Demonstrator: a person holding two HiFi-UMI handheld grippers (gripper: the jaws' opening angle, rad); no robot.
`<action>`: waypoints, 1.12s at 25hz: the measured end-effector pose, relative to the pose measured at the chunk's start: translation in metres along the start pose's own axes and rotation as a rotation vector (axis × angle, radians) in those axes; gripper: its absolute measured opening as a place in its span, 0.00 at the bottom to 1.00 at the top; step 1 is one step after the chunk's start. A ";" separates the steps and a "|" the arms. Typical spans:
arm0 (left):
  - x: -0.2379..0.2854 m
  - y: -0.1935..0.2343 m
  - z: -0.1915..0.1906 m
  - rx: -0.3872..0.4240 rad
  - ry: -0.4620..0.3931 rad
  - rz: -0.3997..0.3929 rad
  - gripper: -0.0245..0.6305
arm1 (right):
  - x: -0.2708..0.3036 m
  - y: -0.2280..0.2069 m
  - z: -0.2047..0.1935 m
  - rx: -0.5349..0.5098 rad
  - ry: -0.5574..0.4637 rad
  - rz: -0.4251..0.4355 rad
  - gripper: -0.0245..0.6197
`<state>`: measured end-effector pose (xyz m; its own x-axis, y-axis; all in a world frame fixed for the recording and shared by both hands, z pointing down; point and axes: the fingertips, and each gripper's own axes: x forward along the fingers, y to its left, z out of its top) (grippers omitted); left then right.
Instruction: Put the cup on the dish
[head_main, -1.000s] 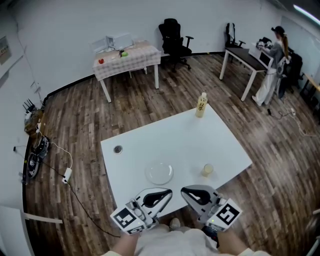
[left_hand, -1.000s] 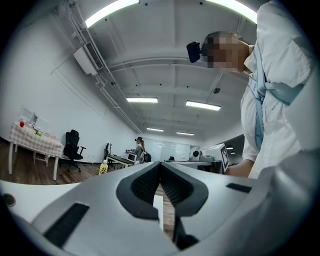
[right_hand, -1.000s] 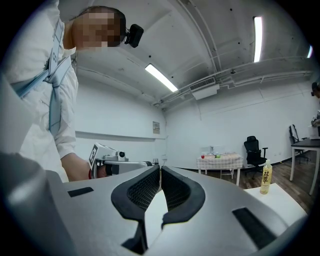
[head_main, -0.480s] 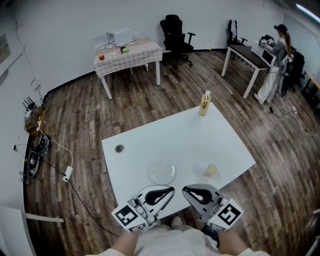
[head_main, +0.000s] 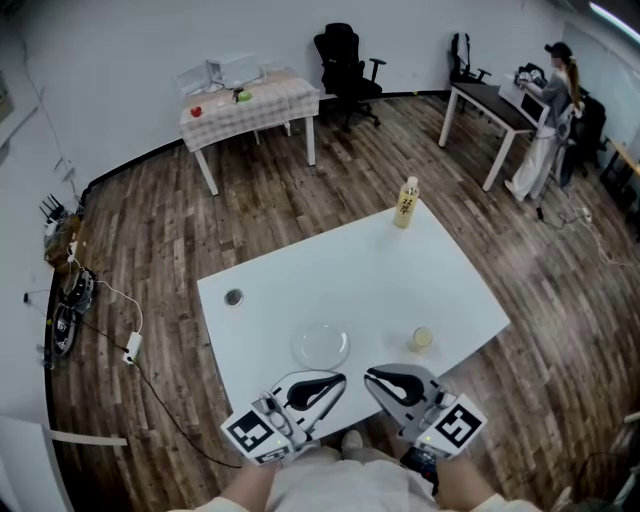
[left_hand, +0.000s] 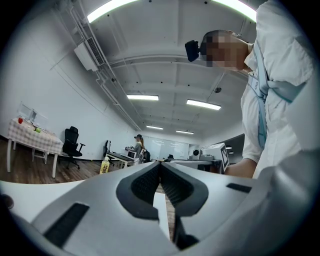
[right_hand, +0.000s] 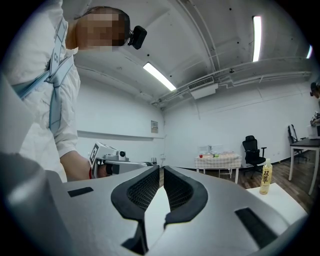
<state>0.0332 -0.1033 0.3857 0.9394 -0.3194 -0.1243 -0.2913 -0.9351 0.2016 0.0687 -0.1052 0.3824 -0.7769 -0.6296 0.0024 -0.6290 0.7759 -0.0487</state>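
A small pale yellow cup (head_main: 422, 339) stands near the front right edge of the white table (head_main: 300, 290). A clear glass dish (head_main: 321, 347) lies to its left, near the front edge. My left gripper (head_main: 338, 378) is held low in front of the table, shut and empty, just short of the dish. My right gripper (head_main: 369, 378) is beside it, also shut and empty, left of and nearer than the cup. In the left gripper view the left gripper (left_hand: 160, 163) has its tips together. In the right gripper view the right gripper (right_hand: 161, 168) is closed too.
A yellow drink bottle (head_main: 405, 204) stands at the table's far corner and shows as the bottle (right_hand: 265, 176) in the right gripper view. A small round dark object (head_main: 234, 297) lies near the left edge. A checked table (head_main: 250, 110), office chairs and a person (head_main: 553, 120) are farther back.
The view has shifted slightly. Both grippers stay shut in the same place before the table; cup and dish have not moved.
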 end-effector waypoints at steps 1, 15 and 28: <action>0.001 0.001 0.000 0.001 -0.002 -0.002 0.04 | 0.000 -0.002 0.000 -0.004 -0.002 -0.001 0.09; 0.031 0.015 -0.024 0.013 0.028 -0.030 0.04 | -0.025 -0.044 -0.020 0.002 -0.024 -0.082 0.09; 0.063 0.026 -0.072 -0.038 0.064 -0.040 0.11 | -0.059 -0.106 -0.072 -0.003 0.017 -0.236 0.32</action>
<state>0.0979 -0.1363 0.4534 0.9601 -0.2705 -0.0709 -0.2475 -0.9400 0.2348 0.1789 -0.1473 0.4592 -0.6085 -0.7930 0.0300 -0.7934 0.6073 -0.0419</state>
